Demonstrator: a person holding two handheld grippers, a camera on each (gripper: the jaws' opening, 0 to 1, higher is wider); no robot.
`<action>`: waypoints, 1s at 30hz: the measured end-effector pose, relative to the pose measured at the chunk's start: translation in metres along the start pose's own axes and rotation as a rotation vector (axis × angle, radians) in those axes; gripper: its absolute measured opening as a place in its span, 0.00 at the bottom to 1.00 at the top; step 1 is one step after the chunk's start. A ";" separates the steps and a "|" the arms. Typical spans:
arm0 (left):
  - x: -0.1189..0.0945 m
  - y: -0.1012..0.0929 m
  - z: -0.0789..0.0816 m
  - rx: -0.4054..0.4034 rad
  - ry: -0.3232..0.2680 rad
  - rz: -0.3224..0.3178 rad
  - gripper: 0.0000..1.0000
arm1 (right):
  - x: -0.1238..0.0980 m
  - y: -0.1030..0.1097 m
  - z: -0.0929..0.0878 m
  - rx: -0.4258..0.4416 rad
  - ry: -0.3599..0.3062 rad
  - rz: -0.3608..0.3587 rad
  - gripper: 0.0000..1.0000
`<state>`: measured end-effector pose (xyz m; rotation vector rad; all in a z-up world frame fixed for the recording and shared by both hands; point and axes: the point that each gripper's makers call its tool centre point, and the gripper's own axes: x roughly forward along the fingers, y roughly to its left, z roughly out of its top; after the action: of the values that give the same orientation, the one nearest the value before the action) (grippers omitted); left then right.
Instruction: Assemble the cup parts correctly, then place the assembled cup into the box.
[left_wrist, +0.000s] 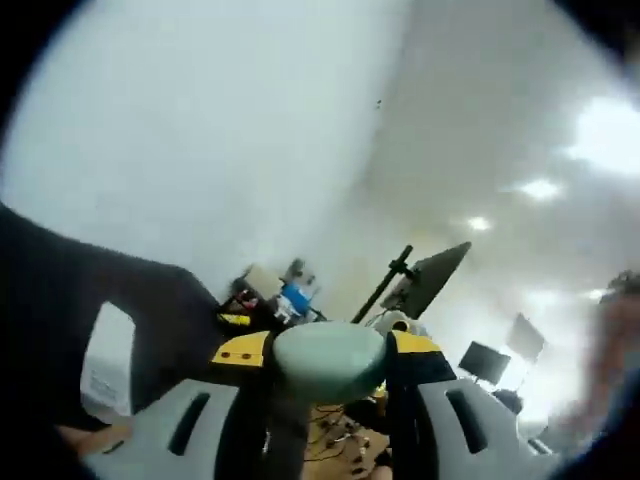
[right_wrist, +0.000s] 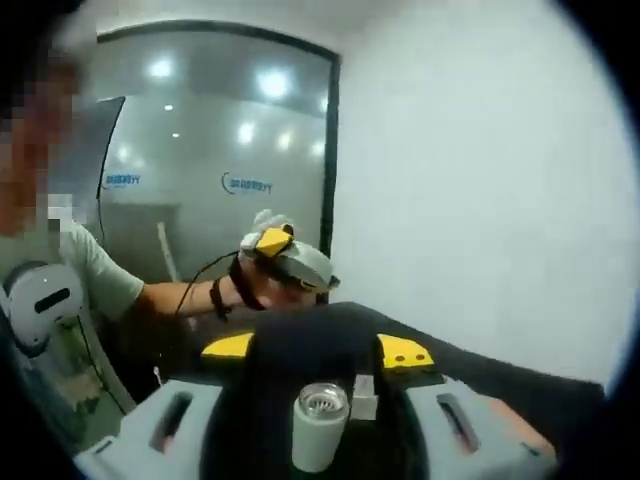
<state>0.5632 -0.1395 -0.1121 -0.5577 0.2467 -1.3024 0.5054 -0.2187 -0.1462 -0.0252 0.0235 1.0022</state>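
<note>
Left gripper (left_wrist: 328, 372): grey moulded plastic jaws with slotted bases and yellow tip pads, seen in the left gripper view; closed narrowly on a pale green part held between the pads.
Pale green part (left_wrist: 328, 360): smooth, matte, rounded dome shape like a cup lid or cap; gripped on both sides, raised above the room's clutter.
Dark sleeve (left_wrist: 90, 310): black, soft-looking mass crossing the left gripper view's left side.
Room background (left_wrist: 300, 295): blurred clutter, a blue item and a black angled panel on a stand; details too blurred to tell.
Wall and ceiling (left_wrist: 220, 130): plain white, smooth; round ceiling lights glaring at right.
Person (right_wrist: 70, 270): pale green short-sleeved shirt, arm stretched toward centre in the right gripper view.
Other gripper in hand (right_wrist: 285, 255): grey body with yellow pad, held up before a dark-framed glass partition (right_wrist: 220, 150); finger state cannot be told here.
Right gripper (right_wrist: 318, 385): grey slotted jaws with yellow pads, set moderately apart around a black rounded body.
Black cup body (right_wrist: 310, 345): smooth, dark, curved; it sits between the jaws, contact appears made at both pads.
White tube (right_wrist: 318, 425): glossy pale cylinder with round ribbed opening, upright in front of the black body.
</note>
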 end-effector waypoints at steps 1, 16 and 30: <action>0.001 -0.001 -0.003 0.065 0.009 0.006 0.40 | -0.003 0.002 -0.009 -0.011 -0.003 -0.004 0.52; 0.013 0.006 -0.041 0.434 0.046 0.063 0.40 | -0.006 0.011 -0.101 -0.025 0.072 -0.129 0.68; 0.023 0.030 -0.060 0.427 0.036 0.119 0.40 | 0.037 -0.004 -0.142 0.032 0.006 -0.264 0.71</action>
<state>0.5657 -0.1713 -0.1753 -0.1543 0.0261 -1.2047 0.5273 -0.1937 -0.2897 -0.0017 0.0406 0.7380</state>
